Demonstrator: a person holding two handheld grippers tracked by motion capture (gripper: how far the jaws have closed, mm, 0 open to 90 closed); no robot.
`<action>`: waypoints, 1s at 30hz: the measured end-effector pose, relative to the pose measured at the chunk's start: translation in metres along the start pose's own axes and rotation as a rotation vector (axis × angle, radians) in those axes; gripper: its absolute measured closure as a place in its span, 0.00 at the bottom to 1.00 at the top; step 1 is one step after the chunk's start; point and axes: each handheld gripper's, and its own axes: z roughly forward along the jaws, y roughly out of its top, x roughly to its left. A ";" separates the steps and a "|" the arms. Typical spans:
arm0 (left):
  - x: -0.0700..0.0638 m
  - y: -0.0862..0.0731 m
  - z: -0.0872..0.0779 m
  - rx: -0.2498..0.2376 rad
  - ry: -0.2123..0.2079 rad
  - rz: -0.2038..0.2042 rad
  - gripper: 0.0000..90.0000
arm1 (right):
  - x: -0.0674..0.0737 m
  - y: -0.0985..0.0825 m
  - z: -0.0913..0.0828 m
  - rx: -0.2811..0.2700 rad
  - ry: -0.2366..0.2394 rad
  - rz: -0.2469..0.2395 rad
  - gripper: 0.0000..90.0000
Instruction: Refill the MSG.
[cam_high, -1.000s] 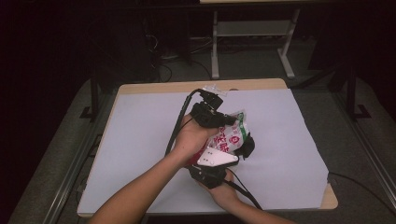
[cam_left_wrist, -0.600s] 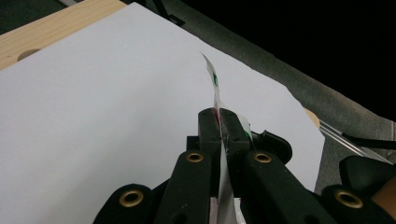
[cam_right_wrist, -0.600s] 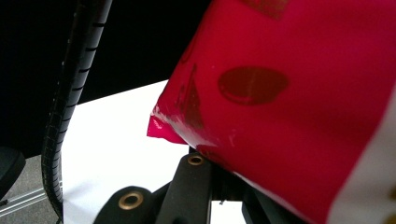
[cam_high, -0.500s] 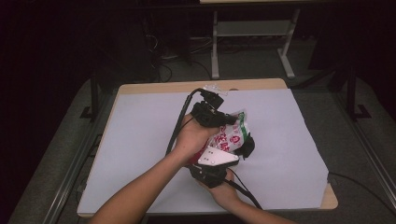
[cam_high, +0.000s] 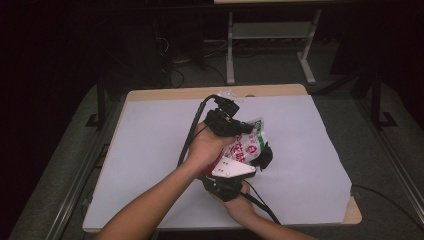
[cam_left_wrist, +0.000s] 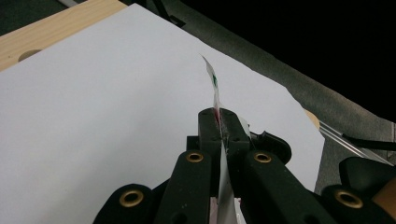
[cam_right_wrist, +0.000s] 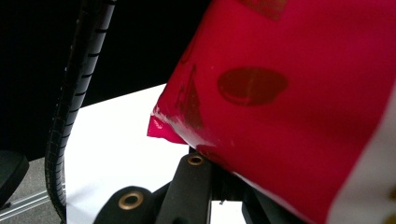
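Note:
A snack bag (cam_high: 248, 144), white with red and green print, is held above the middle of the white-covered table (cam_high: 150, 150) between both hands. My left gripper (cam_high: 244, 128) grips it from the far side. In the left gripper view its jaws (cam_left_wrist: 220, 127) stand shut on the bag's thin sealed edge (cam_left_wrist: 214, 88), which sticks up past them. My right gripper (cam_high: 261, 157), with a grey plate on top, grips from the near side. In the right gripper view the bag's red side (cam_right_wrist: 289, 102) covers most of the jaws, and its lower corner runs into them.
A white sheet covers the wooden tabletop (cam_high: 200, 92), with bare room all around the hands. A black ribbed cable (cam_right_wrist: 74, 93) hangs at the left of the right gripper view. A metal rack (cam_high: 270, 30) stands on the floor beyond the table. Rails (cam_high: 75, 190) run along the left.

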 end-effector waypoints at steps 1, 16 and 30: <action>0.000 0.000 0.000 -0.001 0.001 -0.003 1.00 | 0.000 0.000 0.000 0.000 0.000 0.000 1.00; 0.000 -0.001 0.000 -0.005 -0.001 -0.003 1.00 | 0.000 0.000 0.000 -0.002 0.004 0.000 1.00; 0.000 -0.001 0.001 0.003 0.000 0.002 1.00 | 0.000 0.000 0.000 -0.002 0.005 0.004 1.00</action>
